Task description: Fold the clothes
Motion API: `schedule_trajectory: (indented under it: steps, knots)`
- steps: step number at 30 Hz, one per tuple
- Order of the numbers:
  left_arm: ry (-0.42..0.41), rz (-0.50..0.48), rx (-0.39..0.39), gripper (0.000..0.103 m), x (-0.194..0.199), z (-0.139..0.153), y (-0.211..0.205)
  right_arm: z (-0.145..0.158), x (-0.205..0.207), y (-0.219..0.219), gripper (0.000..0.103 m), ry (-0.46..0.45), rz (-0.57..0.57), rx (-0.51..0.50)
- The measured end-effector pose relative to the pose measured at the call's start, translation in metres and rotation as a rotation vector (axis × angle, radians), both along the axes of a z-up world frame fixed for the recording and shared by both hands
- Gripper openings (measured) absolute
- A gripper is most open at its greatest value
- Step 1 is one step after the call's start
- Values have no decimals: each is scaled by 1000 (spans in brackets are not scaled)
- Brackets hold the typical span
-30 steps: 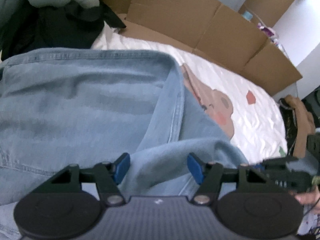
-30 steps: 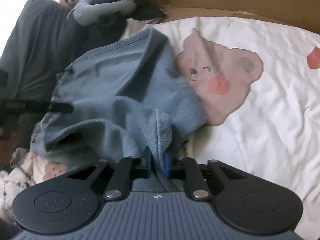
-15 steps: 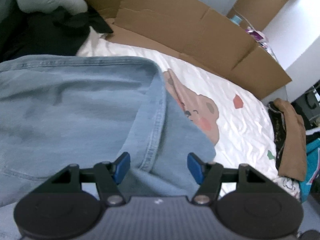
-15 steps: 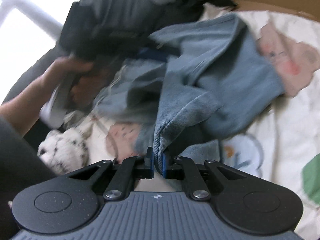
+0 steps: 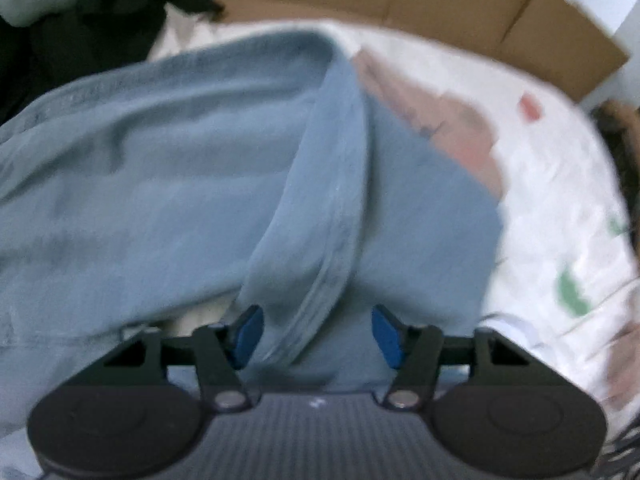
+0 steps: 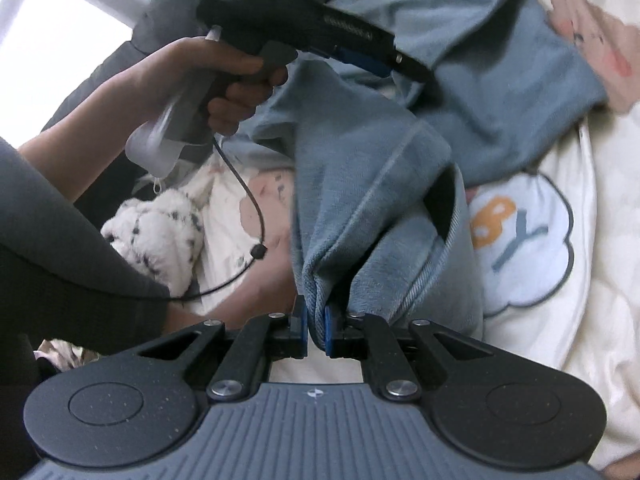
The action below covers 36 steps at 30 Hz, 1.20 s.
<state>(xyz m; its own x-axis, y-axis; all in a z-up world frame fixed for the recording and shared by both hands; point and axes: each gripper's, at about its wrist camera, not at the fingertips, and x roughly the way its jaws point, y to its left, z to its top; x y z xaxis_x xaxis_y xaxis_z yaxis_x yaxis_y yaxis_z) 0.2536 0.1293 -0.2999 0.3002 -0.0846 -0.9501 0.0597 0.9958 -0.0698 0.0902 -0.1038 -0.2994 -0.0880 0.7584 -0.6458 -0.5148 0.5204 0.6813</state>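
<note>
1. Clearly, in the left wrist view, the left gripper (image 5: pixel 318 330) points steeply down over the blue denim garment (image 5: pixel 168 184), which lies spread across the white printed bedsheet (image 5: pixel 552 184). Its jaws have just been closing; a raised fold with a stitched seam stands between the blue pads (image 5: pixel 248 334), but the pads do not visibly press on it, so the jaws read as apart around the cloth. The picture is blurred. Brown cardboard (image 5: pixel 420 4) lines the far edge of the bed, and dark clothes (image 5: pixel 72 40) are heaped at the far left.

2. In the right wrist view, the right gripper (image 6: pixel 316 330) has its jaws together, clamped on a hem of the same garment, which hangs up and away from the pads toward the far side. The person's hand (image 6: pixel 208 80) holds the other gripper's handle at far left, its nose over the denim. A spotted plush toy (image 6: pixel 160 236) lies near left on the sheet.

3. As a judgement, the folding is early: the garment is bunched and uneven, with no neat fold laid. Gripping the second point, stretching and folding over remain.
</note>
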Motion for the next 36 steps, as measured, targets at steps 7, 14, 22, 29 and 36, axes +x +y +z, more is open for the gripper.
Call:
schedule_trajectory:
  steps: [7,14,22,29,36]
  knots:
    - [27,-12,51,29,-7,-20,8,3,12,-24,9,39,-62,-1]
    - [14,12,-24,5,-12,-6,24,18,28,-57,18,50,-136,8]
    - [-13,30,-102,5,-20,24,35,37,41,-99,46,1,-249,-4]
    - [-57,-42,-218,0,-24,40,14,44,58,-101,45,-104,-357,-21]
    - [-59,-113,-83,10,-16,30,-6,34,87,-61,45,-199,-404,-41]
